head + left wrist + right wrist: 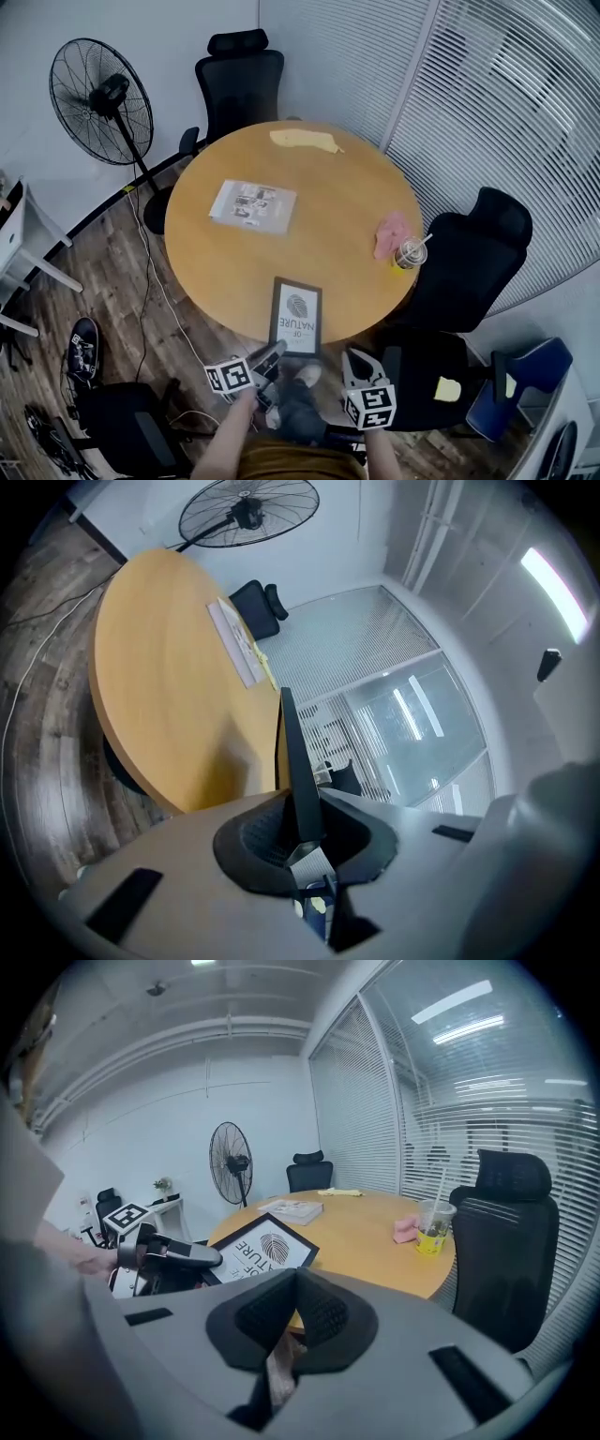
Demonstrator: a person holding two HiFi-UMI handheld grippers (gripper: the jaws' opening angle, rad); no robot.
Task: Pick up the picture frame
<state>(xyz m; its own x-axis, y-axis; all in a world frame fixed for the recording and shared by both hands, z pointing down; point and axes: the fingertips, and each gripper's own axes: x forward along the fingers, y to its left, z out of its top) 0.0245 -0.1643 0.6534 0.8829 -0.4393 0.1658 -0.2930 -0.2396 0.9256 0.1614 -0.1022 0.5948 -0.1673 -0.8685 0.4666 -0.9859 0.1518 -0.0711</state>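
The black picture frame point(296, 316) with a white leaf print is held at the near edge of the round wooden table point(328, 187). My left gripper point(272, 352) is shut on the frame's near left corner. In the left gripper view the frame point(292, 752) stands edge-on, pinched between the jaws of that gripper point(302, 832). The right gripper view shows the frame point(258, 1252) tilted up, with the left gripper point(173, 1258) on its corner. My right gripper point(356, 364) hangs to the right of the frame, off the table. Its jaws point(298, 1283) are shut and hold nothing.
On the table lie a clear-sleeved booklet point(251, 204), a yellow cloth point(305, 141), a pink cloth point(390, 234) and a cup with a straw point(410, 253). Black chairs point(239, 84) ring the table. A standing fan point(101, 101) is at the far left.
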